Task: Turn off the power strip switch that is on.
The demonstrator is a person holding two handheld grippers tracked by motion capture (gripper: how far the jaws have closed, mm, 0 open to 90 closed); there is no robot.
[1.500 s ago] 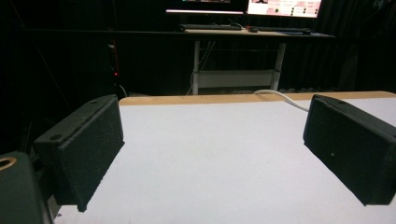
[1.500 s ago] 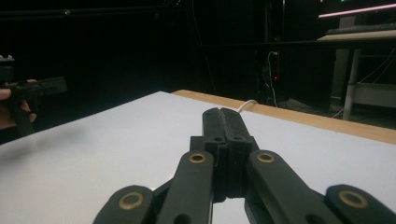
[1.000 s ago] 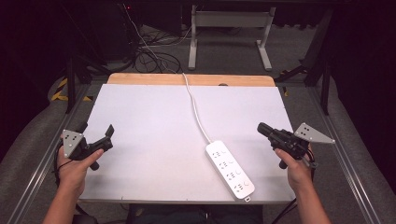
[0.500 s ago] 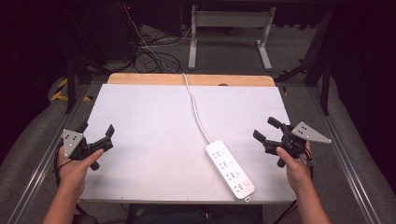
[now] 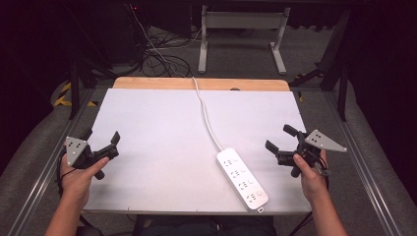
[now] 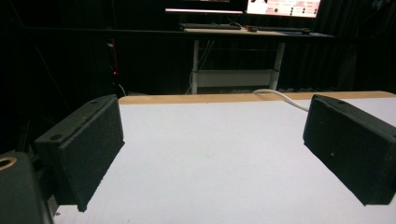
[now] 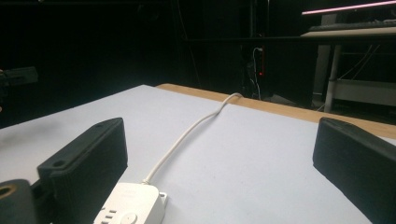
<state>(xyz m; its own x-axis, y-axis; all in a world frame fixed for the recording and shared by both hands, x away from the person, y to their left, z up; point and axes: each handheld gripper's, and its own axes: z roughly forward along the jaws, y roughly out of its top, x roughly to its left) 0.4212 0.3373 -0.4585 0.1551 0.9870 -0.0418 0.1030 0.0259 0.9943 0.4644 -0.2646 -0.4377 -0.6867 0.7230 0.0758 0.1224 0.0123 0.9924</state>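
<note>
Lying right of centre on the white table (image 5: 162, 123) was one white power strip (image 5: 242, 178) — four socket rows, its cord (image 5: 205, 110) running to the far edge — between the left gripper (image 5: 101, 139) and right gripper (image 5: 280, 138), both spread. Each gripper view showed jaws wide apart, clamping nothing; the right one caught the strip's end (image 7: 128, 207).

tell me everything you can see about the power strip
The power strip is a long white bar, plastic by its look, with rounded corners and rows of sockets along its top. It lies flat on the white table, toward the near right part, set diagonally. A white cord runs from its far end across the table and off the far edge. Nothing is plugged in. The right gripper hovers open just to its right, not touching it.
</note>
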